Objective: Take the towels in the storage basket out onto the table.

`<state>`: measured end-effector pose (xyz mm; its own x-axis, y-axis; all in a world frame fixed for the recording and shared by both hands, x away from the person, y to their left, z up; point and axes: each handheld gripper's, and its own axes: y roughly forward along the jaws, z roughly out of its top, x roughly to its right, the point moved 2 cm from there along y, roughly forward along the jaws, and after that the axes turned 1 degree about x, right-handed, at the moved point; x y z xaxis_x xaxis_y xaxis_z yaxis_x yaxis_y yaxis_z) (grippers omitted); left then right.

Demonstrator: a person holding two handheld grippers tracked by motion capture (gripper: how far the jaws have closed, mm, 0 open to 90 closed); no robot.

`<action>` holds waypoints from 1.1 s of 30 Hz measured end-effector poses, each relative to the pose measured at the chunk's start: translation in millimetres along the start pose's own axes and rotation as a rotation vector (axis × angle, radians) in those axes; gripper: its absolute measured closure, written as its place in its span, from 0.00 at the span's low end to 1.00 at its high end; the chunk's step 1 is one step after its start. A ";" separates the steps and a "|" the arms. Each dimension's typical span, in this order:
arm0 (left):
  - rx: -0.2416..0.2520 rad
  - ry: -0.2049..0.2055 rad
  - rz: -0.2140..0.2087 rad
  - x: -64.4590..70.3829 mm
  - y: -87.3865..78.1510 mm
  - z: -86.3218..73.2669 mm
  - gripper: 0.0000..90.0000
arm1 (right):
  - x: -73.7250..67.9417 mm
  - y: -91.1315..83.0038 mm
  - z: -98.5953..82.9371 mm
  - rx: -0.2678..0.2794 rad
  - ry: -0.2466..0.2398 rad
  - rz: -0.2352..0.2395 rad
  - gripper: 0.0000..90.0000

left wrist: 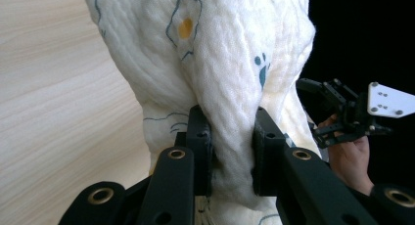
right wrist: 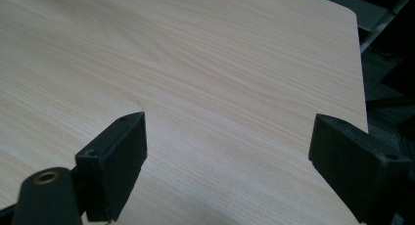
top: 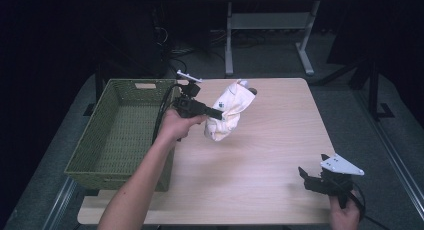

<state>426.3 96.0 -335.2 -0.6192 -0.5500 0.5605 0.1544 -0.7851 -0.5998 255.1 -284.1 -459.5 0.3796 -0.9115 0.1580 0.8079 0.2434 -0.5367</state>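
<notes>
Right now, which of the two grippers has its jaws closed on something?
The left gripper, next to the green basket: its jaws pinch the white cloth. The right gripper stands open above bare table.

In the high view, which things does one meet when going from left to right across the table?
Basket → left gripper → cloth → right gripper.

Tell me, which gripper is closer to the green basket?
Left. The left gripper holds the white cloth up just past the green basket, near its far right corner. The right gripper sits open at the table's near right corner, far from the basket.
</notes>
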 end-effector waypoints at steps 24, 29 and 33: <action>-0.035 -0.024 0.003 1.6 67.4 -6.7 0.82 | -1.2 2.3 -0.9 -0.009 -0.006 -0.001 0.15; -0.043 -0.039 0.003 2.7 82.2 -9.3 0.82 | -0.9 1.8 -1.0 -0.006 -0.002 0.000 0.15; -0.059 -0.026 0.016 2.7 91.5 -10.9 0.82 | -0.5 1.5 -0.9 -0.006 -0.001 0.001 0.15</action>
<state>430.3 25.8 -394.8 -0.5971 -0.5700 0.5645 0.1180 -0.7584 -0.6410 255.7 -283.6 -461.1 0.3810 -0.9109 0.1584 0.8050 0.2425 -0.5415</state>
